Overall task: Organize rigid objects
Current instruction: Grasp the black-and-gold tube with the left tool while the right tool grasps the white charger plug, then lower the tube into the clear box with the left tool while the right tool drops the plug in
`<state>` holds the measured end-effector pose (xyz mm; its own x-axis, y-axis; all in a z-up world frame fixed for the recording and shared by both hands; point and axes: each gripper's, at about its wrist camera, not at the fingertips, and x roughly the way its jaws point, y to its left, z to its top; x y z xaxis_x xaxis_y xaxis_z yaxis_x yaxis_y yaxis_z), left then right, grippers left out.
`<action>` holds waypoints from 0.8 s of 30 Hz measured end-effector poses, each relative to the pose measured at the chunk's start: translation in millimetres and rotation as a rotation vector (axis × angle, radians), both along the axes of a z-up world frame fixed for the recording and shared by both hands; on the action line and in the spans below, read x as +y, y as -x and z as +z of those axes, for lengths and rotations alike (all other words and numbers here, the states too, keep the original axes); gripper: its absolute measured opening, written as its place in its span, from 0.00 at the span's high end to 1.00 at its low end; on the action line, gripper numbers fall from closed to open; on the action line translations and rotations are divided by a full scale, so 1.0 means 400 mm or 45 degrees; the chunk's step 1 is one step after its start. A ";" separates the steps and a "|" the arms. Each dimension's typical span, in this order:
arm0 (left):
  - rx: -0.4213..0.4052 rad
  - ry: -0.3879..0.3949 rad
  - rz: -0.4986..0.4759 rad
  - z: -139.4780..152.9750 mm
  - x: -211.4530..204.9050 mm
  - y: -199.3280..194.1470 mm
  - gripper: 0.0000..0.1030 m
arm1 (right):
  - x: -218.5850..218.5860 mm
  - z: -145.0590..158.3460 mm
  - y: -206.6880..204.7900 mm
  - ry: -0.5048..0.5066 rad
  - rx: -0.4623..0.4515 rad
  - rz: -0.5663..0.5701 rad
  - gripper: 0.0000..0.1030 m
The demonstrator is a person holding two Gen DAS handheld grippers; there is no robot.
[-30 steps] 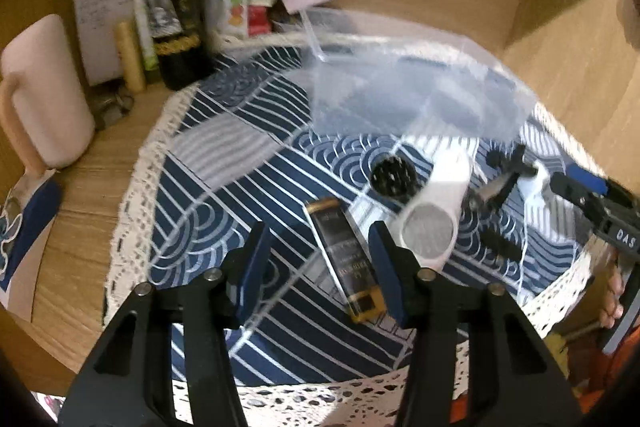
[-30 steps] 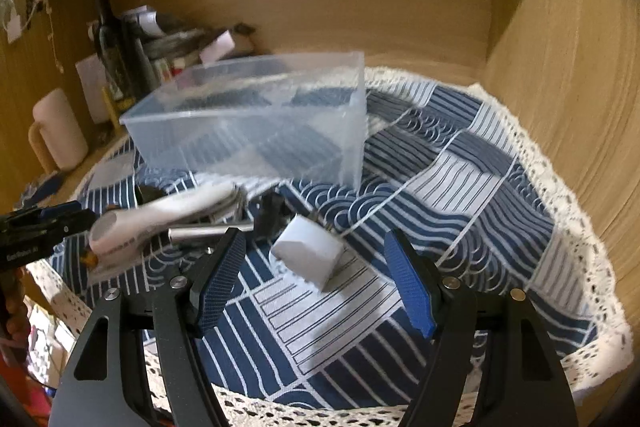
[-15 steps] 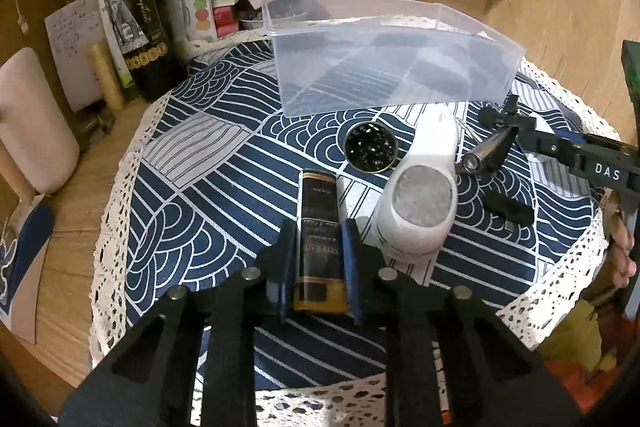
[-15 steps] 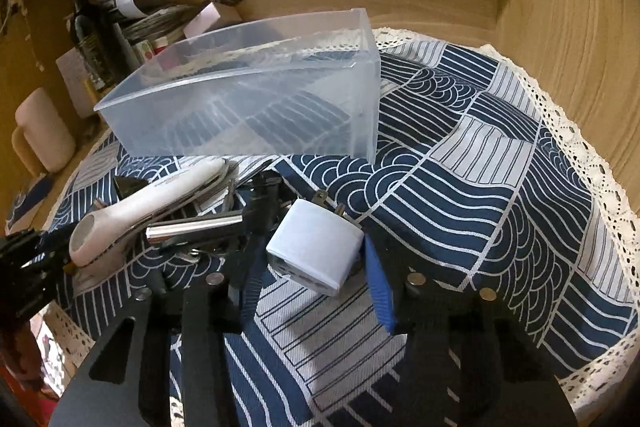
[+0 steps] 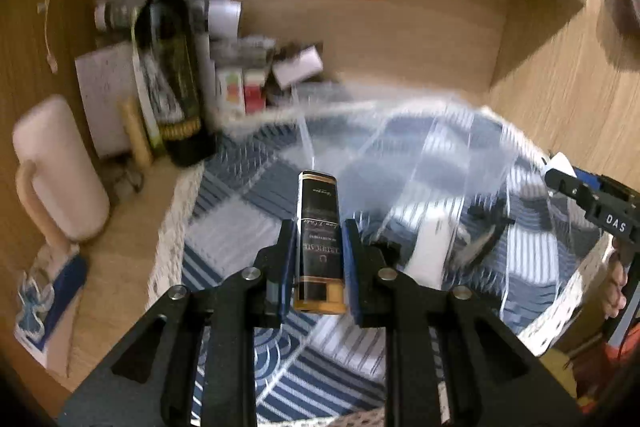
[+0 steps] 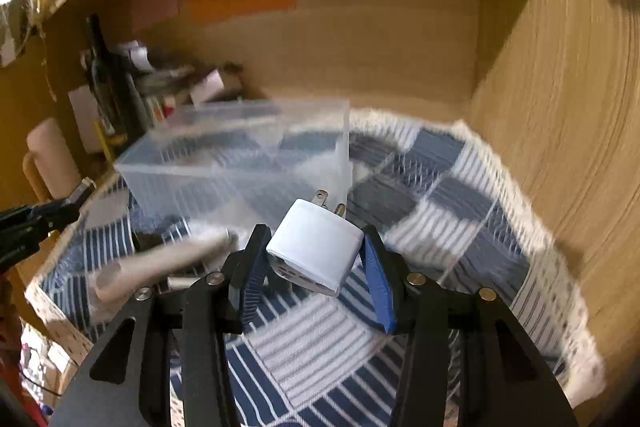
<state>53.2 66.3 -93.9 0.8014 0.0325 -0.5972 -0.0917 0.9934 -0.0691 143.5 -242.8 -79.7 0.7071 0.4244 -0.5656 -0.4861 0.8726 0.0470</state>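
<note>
Your left gripper clenched on black-and-gold box; right gripper clenched on white plug adapter, both above patterned cloth.

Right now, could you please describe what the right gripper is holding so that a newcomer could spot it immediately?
Start at the clear plastic bin on the blue patterned cloth. Just in front of it, the right gripper is shut on a small white plug adapter, raised off the cloth. It is the only blocky white cube with two metal prongs, unlike the long white tool beside it.
</note>
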 end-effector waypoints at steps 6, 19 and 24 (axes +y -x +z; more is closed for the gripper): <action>-0.100 0.001 -0.015 0.095 -0.002 -0.046 0.78 | 0.023 0.079 -0.026 -0.023 -0.118 0.028 0.59; -0.090 0.041 -0.060 0.149 -0.013 -0.244 0.78 | 0.139 0.110 -0.145 0.022 -0.195 0.090 0.59; 0.025 0.068 -0.089 0.101 -0.017 -0.340 0.78 | 0.184 0.067 -0.205 0.052 -0.105 0.134 0.59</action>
<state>189.1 59.4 -53.4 0.7886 -0.0553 -0.6124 -0.0246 0.9923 -0.1213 225.4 -169.0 -53.0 0.7046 0.4764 -0.5258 -0.5759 0.8169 -0.0316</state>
